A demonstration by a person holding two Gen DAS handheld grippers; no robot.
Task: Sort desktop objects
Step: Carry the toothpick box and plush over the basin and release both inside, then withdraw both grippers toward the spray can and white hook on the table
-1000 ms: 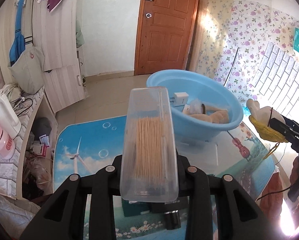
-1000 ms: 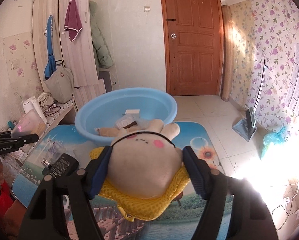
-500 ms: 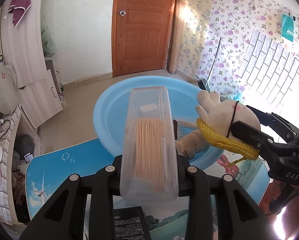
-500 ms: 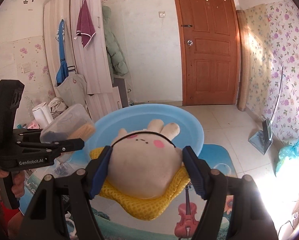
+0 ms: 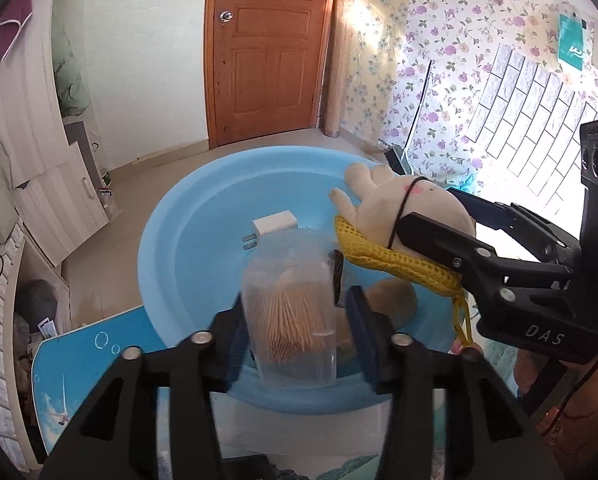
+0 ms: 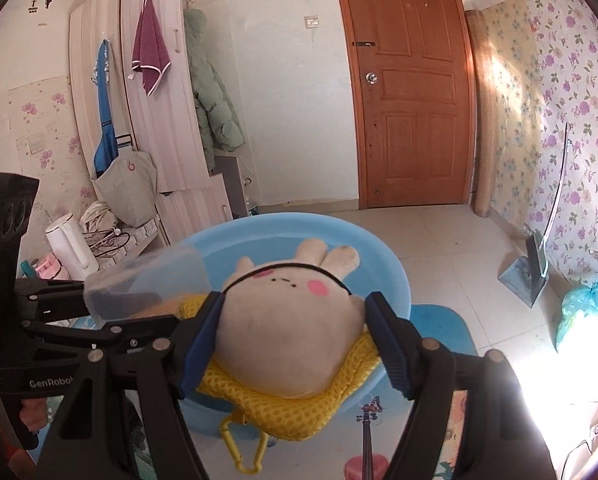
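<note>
My left gripper [image 5: 295,320] is over the near side of the blue basin [image 5: 187,248], with its jaws spread. The clear toothpick box [image 5: 291,312] hangs tilted and blurred between them, with a gap on the right side. My right gripper [image 6: 293,336] is shut on a beige plush bunny [image 6: 291,320] with a yellow mesh pouch [image 6: 299,412], held above the basin's right side [image 6: 395,280]. The bunny [image 5: 415,208] and toothpick box [image 6: 147,288] each show in the other view.
The basin holds a white plug charger [image 5: 275,222] and a tan plush piece [image 5: 391,300]. It stands on a picture-printed table mat [image 5: 95,352]. A black box [image 5: 251,468] lies at the near edge. A shelf with a kettle [image 6: 71,248] is at the left.
Both grippers moved forward over the basin. The left jaws opened and the toothpick box tipped downward between them. The right gripper still grips the bunny.
</note>
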